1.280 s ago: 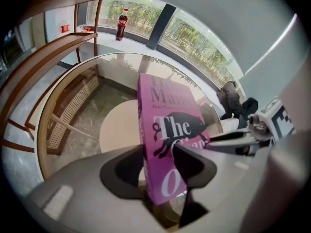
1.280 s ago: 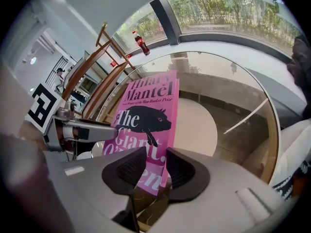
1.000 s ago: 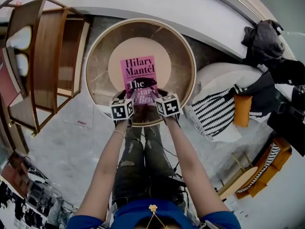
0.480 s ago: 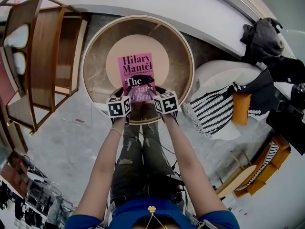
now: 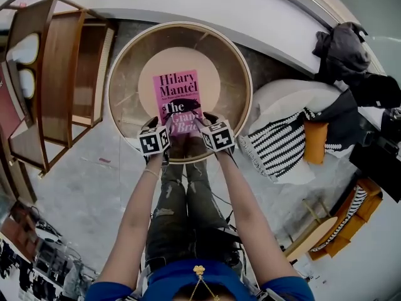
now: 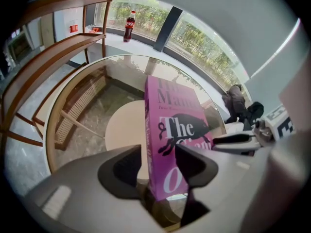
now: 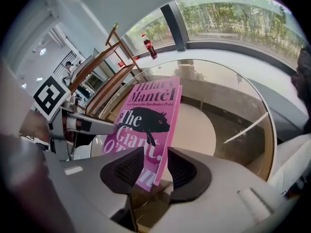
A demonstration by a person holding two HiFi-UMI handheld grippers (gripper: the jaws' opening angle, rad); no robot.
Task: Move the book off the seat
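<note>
At the far left stands a wooden shelf, with a cola bottle on the window ledge beyond it. Right of the shelf is a round glass-topped table with a wooden rim. The pink book lies cover up on the glass, towards the near side, with its title facing the person. The left gripper sits at the book's near left corner. Its jaws have just been opening and now stand wide, with the spine edge between them and a gap at the outer pad. The right gripper sits at the near right corner. Its jaws have likewise just been opening and are spread round the book's page edge without clamping it. Further right, well apart from the table, is a white seat with a striped blanket, an orange cushion and dark clothes.
</note>
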